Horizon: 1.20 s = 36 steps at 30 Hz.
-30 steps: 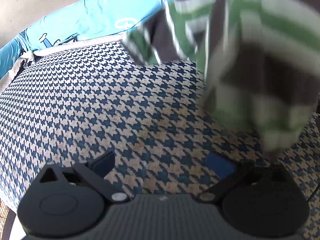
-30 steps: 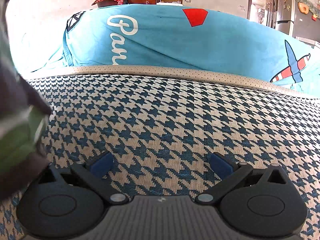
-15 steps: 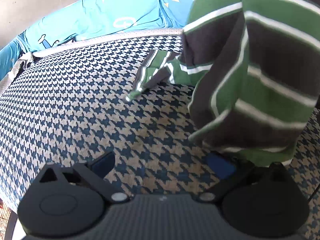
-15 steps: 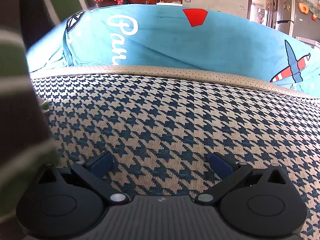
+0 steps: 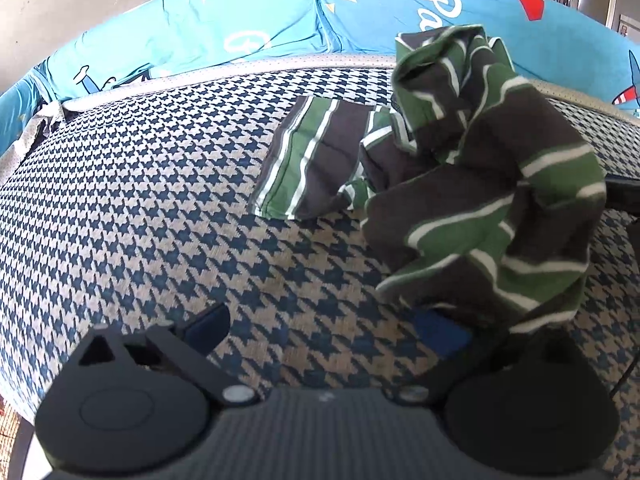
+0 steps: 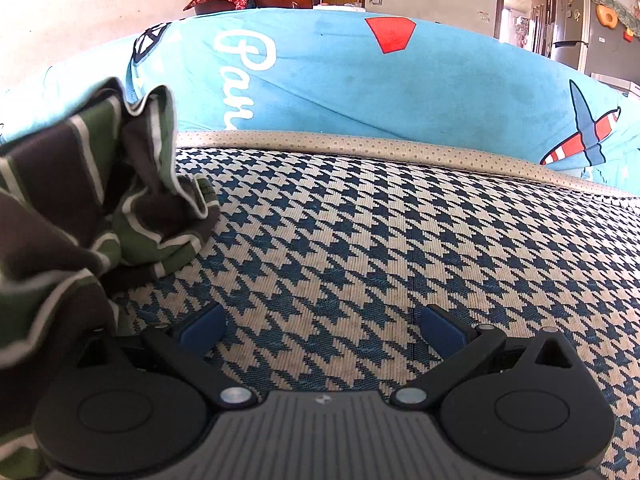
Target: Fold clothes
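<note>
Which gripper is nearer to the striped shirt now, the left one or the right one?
Both are close; I cannot tell which is nearer. The striped shirt drapes over the left gripper's right finger and over the right gripper's left side.

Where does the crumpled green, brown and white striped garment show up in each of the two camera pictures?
Left wrist view: the striped garment fills the right half, heaped on the houndstooth cushion.
Right wrist view: the same garment bunches at the left edge.
Shared landmark: the bright blue printed cover behind the cushion, with its white lettering.
</note>
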Tool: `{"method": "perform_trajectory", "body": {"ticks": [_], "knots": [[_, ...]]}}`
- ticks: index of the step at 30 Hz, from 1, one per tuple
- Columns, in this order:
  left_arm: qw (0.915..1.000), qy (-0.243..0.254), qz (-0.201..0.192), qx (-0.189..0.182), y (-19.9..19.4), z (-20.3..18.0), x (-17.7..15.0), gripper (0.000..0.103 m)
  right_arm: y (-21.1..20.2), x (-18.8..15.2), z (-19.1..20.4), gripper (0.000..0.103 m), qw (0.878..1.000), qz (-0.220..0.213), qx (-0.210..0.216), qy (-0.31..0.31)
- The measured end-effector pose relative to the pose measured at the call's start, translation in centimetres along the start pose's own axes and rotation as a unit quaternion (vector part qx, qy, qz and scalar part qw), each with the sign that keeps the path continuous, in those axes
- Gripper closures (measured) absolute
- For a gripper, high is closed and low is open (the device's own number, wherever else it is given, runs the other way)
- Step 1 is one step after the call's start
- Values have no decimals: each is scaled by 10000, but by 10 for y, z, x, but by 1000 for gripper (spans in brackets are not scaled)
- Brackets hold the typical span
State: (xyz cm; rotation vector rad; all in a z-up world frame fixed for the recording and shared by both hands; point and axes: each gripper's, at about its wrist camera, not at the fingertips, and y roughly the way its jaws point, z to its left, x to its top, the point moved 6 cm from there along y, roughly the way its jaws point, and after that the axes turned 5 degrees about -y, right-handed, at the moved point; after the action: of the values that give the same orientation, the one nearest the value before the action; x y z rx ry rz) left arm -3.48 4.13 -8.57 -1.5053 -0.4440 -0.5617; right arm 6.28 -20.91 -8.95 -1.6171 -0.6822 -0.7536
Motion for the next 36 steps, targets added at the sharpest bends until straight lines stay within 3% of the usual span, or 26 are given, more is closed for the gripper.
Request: {"method": "perform_trajectory", "body": {"ticks": [25, 30, 36], "knots": [[9999, -59, 121, 89, 14, 9, 13, 0, -1, 0, 0, 0, 10000, -4, -1, -13], [9998, -96, 122, 83, 16, 15, 15, 0, -6, 0, 1, 0, 9998, 154, -71, 74], [9997, -182, 30, 158, 17, 28, 24, 0, -22, -5, -3, 0, 9965, 707, -258, 369]]}}
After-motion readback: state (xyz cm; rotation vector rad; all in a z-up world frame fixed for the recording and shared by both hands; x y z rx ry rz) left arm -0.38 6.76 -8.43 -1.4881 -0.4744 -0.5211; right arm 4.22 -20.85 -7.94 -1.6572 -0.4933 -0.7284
